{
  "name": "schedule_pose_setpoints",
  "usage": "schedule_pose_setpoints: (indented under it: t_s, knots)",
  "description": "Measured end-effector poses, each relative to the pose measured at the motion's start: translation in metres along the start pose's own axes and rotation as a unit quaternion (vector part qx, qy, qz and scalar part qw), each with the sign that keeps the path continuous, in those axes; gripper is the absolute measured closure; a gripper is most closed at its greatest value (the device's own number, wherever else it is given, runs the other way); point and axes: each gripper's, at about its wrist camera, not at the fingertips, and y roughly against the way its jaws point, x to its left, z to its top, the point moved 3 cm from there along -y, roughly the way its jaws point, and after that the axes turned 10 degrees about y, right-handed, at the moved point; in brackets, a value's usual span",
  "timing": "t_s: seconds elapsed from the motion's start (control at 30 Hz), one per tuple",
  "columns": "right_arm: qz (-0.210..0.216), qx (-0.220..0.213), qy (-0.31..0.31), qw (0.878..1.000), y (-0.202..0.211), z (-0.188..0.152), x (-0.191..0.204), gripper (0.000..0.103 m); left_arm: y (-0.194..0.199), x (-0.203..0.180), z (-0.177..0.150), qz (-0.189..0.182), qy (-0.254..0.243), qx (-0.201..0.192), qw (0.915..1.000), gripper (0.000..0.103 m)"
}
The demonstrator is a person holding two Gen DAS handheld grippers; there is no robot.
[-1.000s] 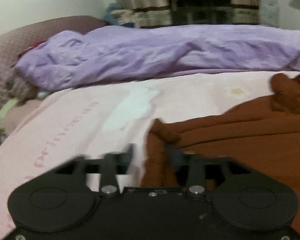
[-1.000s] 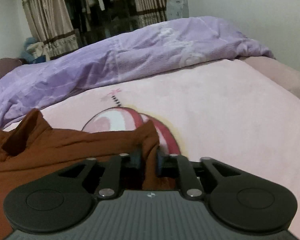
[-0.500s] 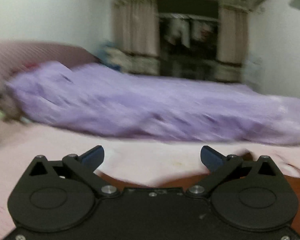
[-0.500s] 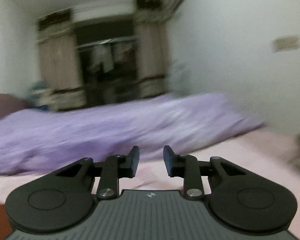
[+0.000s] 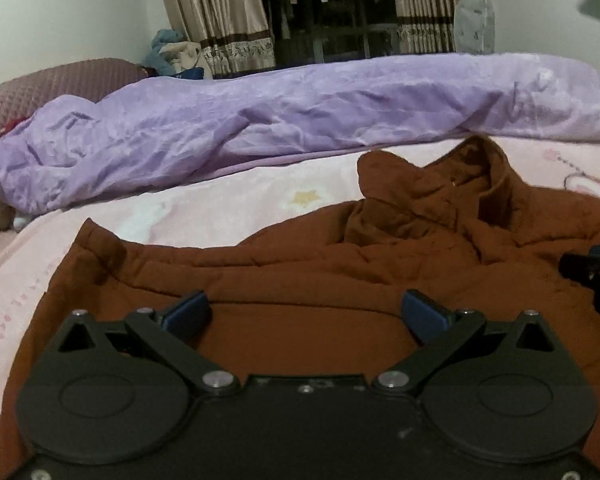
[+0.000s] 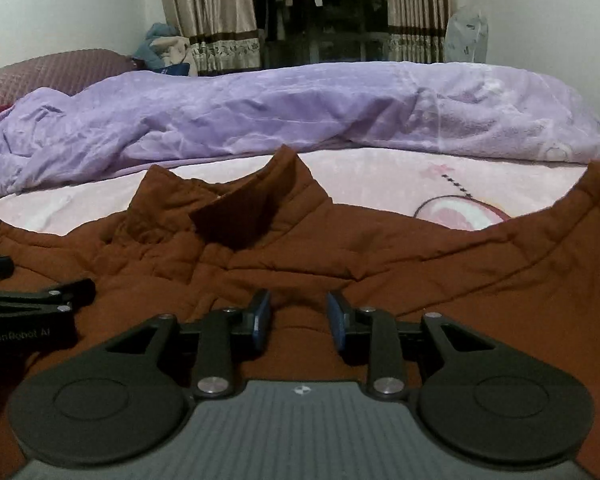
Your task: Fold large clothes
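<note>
The left hand-held gripper (image 5: 306, 312) is matte black, with two round discs, silver pivot screws and angled link arms ending in blue pads. The right hand-held gripper (image 6: 299, 320) matches it but carries a ribbed grey centre plate with a small round emblem.

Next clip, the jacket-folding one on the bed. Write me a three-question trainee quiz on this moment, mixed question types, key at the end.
1. True or false: the left gripper is clamped on the brown jacket.
2. What lies along the far side of the bed, behind the jacket? A) purple duvet B) white towel C) open suitcase
3. What colour is the bedsheet beneath the jacket?

Key
1. False; its jaws stand wide apart above the fabric.
2. A, the purple duvet.
3. Pink.
</note>
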Motion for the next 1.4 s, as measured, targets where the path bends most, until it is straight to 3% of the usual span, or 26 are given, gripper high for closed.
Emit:
schedule_pose_setpoints:
  t_s: [0.1, 0.23, 0.3, 0.4, 0.47, 0.6, 0.67, 0.73, 0.83, 1.07, 1.17, 1.27, 1.4]
  knots:
    - [-0.007, -0.001, 0.011, 1.000, 0.002, 0.001, 0.001, 0.062, 0.003, 0.002, -0.003, 0.001, -0.002, -0.001, 1.0000, 0.000]
    - [-0.016, -0.017, 0.003, 1.000, 0.010, 0.010, -0.003, 0.049, 0.015, 0.002, -0.002, -0.007, 0.004, 0.000, 1.0000, 0.000]
    - [-0.018, -0.037, 0.009, 0.999, 0.020, 0.019, -0.007, 0.047, 0.024, 0.007, 0.007, -0.012, 0.008, -0.001, 0.9999, 0.000]
    - [-0.043, -0.073, 0.020, 0.996, 0.038, 0.029, -0.020, 0.047, 0.046, 0.019, 0.029, -0.010, -0.004, -0.057, 0.9983, 0.000]
    - [-0.059, -0.086, 0.009, 0.995, 0.043, 0.031, -0.034, 0.039, 0.055, 0.036, 0.039, 0.007, -0.004, -0.099, 0.9951, 0.000]
    - [-0.073, -0.031, 0.000, 0.997, 0.019, 0.020, -0.054, 0.036, 0.032, 0.064, 0.037, 0.040, -0.005, -0.074, 0.9965, 0.000]
    - [-0.069, 0.024, 0.001, 0.997, -0.007, 0.006, -0.056, 0.034, 0.002, 0.073, 0.017, 0.056, 0.005, -0.019, 0.9982, 0.000]
    - [-0.068, 0.030, -0.009, 0.997, -0.018, 0.001, -0.055, 0.034, -0.021, 0.077, 0.003, 0.047, 0.023, 0.036, 0.9979, 0.000]
    - [-0.090, 0.036, 0.021, 0.995, -0.020, 0.005, -0.045, 0.033, -0.016, 0.080, 0.012, 0.045, 0.030, 0.033, 0.9980, 0.000]
    - [-0.078, 0.034, 0.011, 0.996, -0.017, 0.003, -0.051, 0.032, -0.015, 0.077, 0.012, 0.051, 0.021, 0.023, 0.9982, 0.000]
    - [-0.079, 0.032, 0.013, 0.996, -0.016, 0.003, -0.050, 0.032, 0.006, 0.097, 0.022, 0.079, 0.099, -0.031, 0.9914, 0.000]
    - [-0.079, 0.032, 0.012, 0.996, -0.016, 0.003, -0.050, 0.032, 0.025, 0.107, 0.043, 0.043, 0.115, -0.043, 0.9915, 0.000]
    - [-0.079, 0.032, 0.015, 0.996, -0.015, 0.003, -0.051, 0.031, 0.043, 0.115, 0.042, 0.035, 0.078, -0.066, 0.9942, 0.000]
